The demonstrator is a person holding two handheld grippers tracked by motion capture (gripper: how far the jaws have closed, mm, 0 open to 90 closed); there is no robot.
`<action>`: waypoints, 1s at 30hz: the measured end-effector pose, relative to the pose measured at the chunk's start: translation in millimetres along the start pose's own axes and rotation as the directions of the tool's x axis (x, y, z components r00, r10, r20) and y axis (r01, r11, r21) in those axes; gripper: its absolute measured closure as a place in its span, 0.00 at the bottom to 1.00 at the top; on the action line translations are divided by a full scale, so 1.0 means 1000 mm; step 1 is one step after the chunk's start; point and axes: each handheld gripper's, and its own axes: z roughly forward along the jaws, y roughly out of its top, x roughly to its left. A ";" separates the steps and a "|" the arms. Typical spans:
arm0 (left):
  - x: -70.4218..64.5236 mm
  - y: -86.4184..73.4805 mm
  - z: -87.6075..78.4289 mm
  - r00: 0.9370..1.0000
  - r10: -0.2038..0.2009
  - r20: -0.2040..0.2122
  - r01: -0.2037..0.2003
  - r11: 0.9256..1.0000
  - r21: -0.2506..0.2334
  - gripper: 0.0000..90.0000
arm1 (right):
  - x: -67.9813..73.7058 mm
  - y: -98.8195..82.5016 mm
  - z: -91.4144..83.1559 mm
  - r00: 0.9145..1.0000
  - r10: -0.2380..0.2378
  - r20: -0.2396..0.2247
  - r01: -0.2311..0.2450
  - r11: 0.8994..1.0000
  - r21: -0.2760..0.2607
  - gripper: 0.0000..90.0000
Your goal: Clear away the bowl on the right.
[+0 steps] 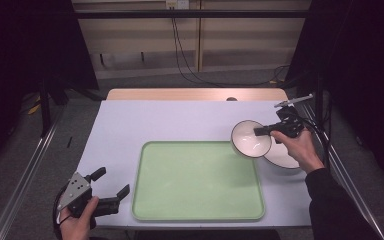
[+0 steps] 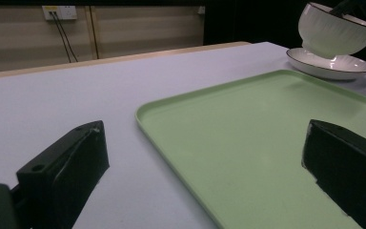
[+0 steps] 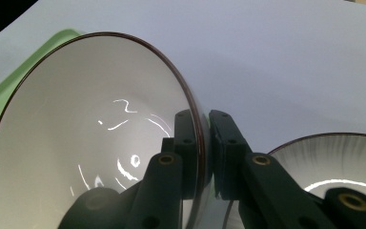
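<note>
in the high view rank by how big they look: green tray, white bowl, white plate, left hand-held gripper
1. Pale green rectangular plastic tray
2. Left hand-held gripper
3. White dark-rimmed ceramic bowl and white dark-rimmed plate: unsure, since the lifted bowl sits nearer the camera and hides part of the plate.

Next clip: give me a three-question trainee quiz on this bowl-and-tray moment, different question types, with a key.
1. True or false: the right gripper grips the bowl by its rim.
2. The bowl is: A) lying on the green tray; B) lifted above the plate; C) upside down on the table.
3. Fill in: the left gripper has its jaws ____.

Key: 1 true; 2 B; 3 open, nothing between them.
</note>
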 end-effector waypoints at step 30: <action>-0.001 0.000 -0.001 1.000 0.015 -0.006 -0.015 1.000 0.004 0.02 | -0.012 0.013 0.045 0.998 0.064 0.004 -0.065 0.996 0.054 0.91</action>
